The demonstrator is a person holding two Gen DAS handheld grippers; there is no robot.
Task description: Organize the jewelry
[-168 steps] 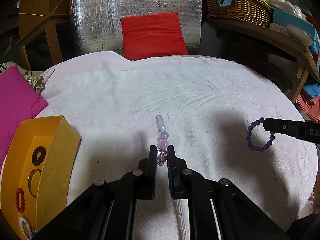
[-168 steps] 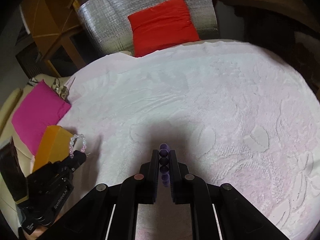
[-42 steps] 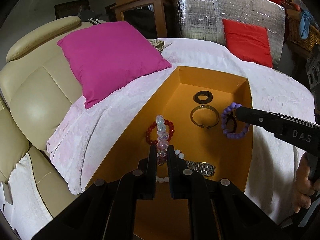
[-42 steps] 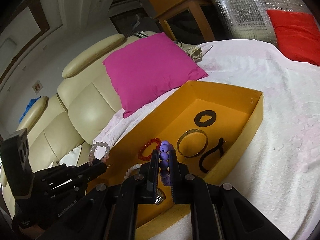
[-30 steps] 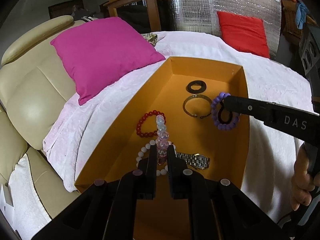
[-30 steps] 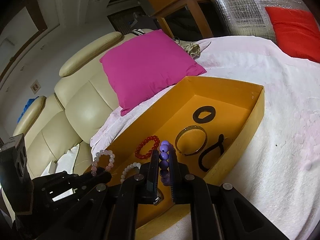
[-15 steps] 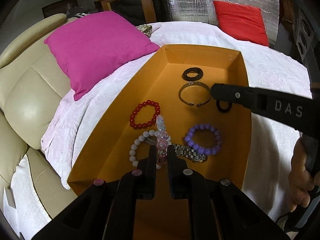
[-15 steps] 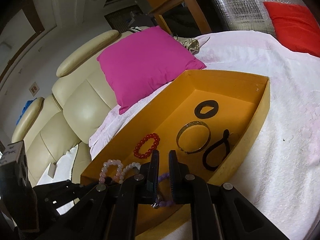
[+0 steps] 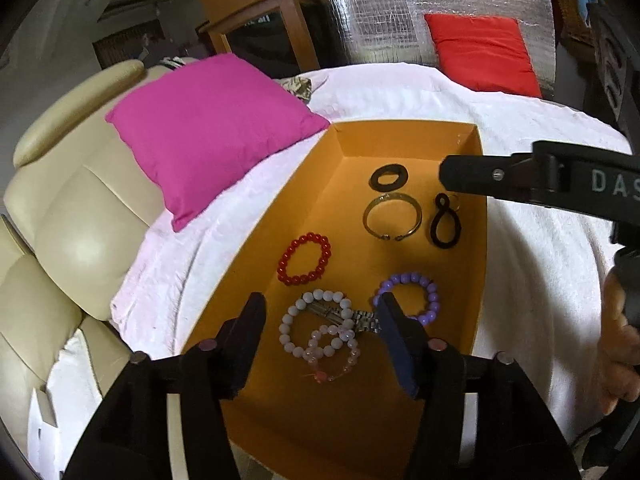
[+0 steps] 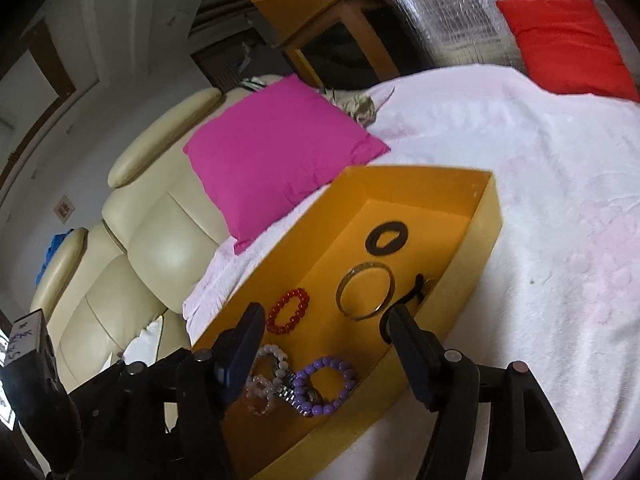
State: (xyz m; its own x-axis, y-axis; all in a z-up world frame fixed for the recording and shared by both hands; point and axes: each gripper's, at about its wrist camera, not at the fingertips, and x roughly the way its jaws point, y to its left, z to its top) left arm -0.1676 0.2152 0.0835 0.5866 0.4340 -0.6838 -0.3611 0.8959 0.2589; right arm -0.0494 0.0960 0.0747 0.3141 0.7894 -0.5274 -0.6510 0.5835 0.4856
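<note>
An orange box (image 9: 482,240) lies on the white bedspread; it also shows in the right wrist view (image 10: 476,256). Inside lie a pink-and-clear bead bracelet (image 9: 332,354), a white bead bracelet (image 9: 298,326), a metal watch (image 9: 360,322), a purple bead bracelet (image 9: 430,296), a red bead bracelet (image 9: 305,258), a gold bangle (image 9: 392,216), a black ring (image 9: 389,177) and a black hair tie (image 9: 444,226). My left gripper (image 9: 320,304) is open and empty above the box's near end. My right gripper (image 10: 326,318) is open and empty over the box; its purple bracelet (image 10: 326,384) lies below.
A magenta cushion (image 9: 208,128) rests on the cream leather sofa (image 9: 72,232) left of the box. A red cushion (image 9: 482,52) leans on silver foil at the back. White bedspread (image 10: 560,208) stretches right of the box.
Both grippers carried their bracelets from the bedspread to the box. The right one opened and dropped the purple bracelet in; the left one has now opened and the pink bracelet lies in the box.
</note>
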